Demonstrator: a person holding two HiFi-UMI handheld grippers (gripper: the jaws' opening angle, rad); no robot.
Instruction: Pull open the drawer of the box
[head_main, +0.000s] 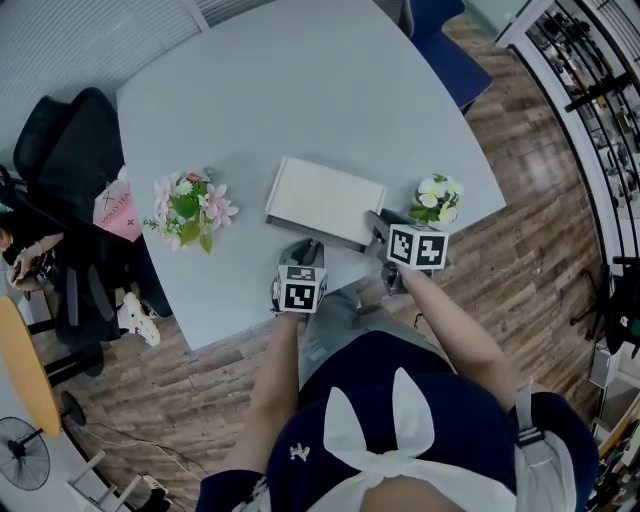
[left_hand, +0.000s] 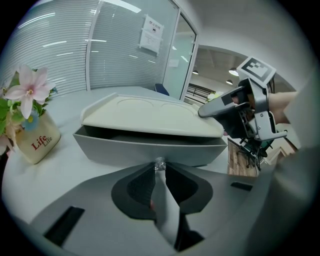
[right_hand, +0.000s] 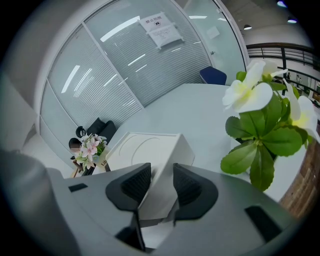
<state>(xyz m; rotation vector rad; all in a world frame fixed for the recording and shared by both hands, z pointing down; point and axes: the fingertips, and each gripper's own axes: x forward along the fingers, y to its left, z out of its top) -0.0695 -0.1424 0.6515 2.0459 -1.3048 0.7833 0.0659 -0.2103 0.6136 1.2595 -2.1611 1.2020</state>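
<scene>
A flat cream box (head_main: 325, 200) lies on the pale round table (head_main: 300, 90). Its drawer (left_hand: 150, 147) faces me and stands slightly out, with a dark gap under the lid (left_hand: 150, 117). My left gripper (head_main: 300, 270) is at the drawer front, jaws nearly together. In the left gripper view, the left gripper (left_hand: 159, 169) pinches the small shiny knob (left_hand: 159, 163). My right gripper (head_main: 392, 243) is at the box's right end. In the right gripper view, the right gripper (right_hand: 156, 176) has its pads set on both sides of the box's (right_hand: 145, 150) end edge.
A pot of pink flowers (head_main: 188, 210) stands left of the box, and a pot of white flowers (head_main: 437, 200) right of it, close to my right gripper. The table's near edge runs just under both grippers. Black chairs (head_main: 70, 150) stand at the left.
</scene>
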